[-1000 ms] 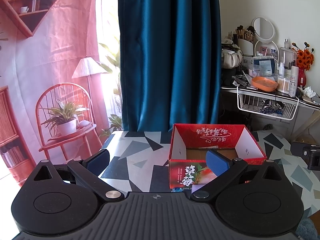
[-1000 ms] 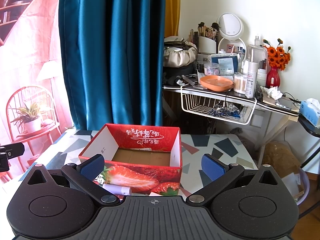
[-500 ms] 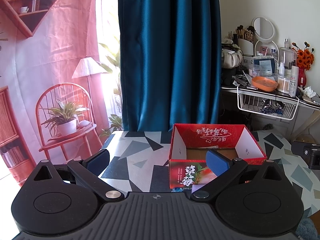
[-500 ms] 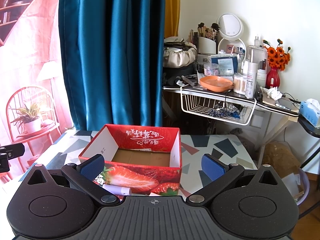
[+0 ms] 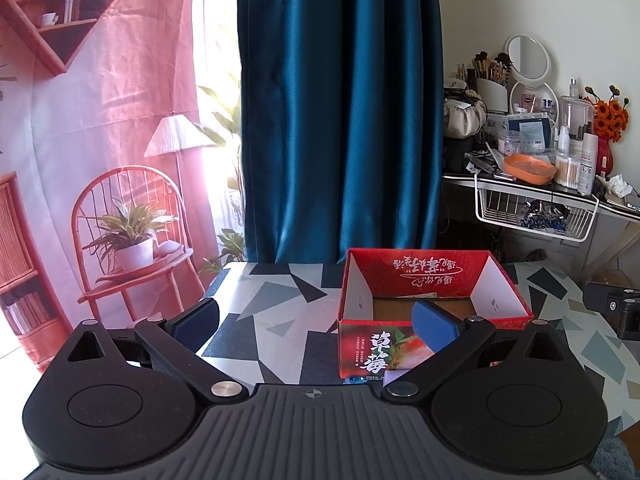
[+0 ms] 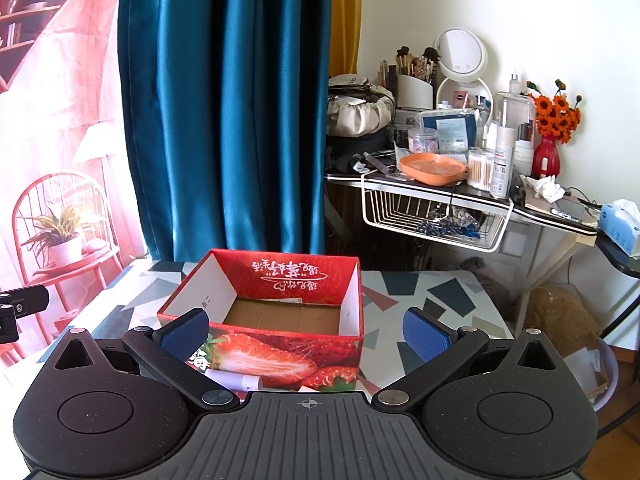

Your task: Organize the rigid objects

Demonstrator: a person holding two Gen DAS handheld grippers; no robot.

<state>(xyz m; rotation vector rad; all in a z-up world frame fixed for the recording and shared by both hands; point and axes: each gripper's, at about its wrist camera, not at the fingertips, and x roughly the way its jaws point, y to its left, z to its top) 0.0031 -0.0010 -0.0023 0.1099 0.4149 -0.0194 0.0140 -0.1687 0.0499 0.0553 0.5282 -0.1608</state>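
A red strawberry-printed cardboard box [image 5: 432, 276] stands open on the patterned table [image 5: 272, 304]; its brown floor looks bare. It also shows in the right wrist view [image 6: 280, 280]. My left gripper [image 5: 316, 322] is open and empty, left of and in front of the box. My right gripper [image 6: 306, 330] is open and empty, right in front of the box. A pale lilac tube [image 6: 234, 380] lies on the table against the box's front wall, mostly hidden by my right gripper. A lilac corner [image 5: 394, 376] peeks out in the left wrist view.
A teal curtain [image 5: 340, 112] hangs behind the table. A cluttered vanity shelf [image 6: 460, 192] with an orange tray, bottles and a wire basket stands to the right. A red chair with a potted plant [image 5: 128, 240] is at the left.
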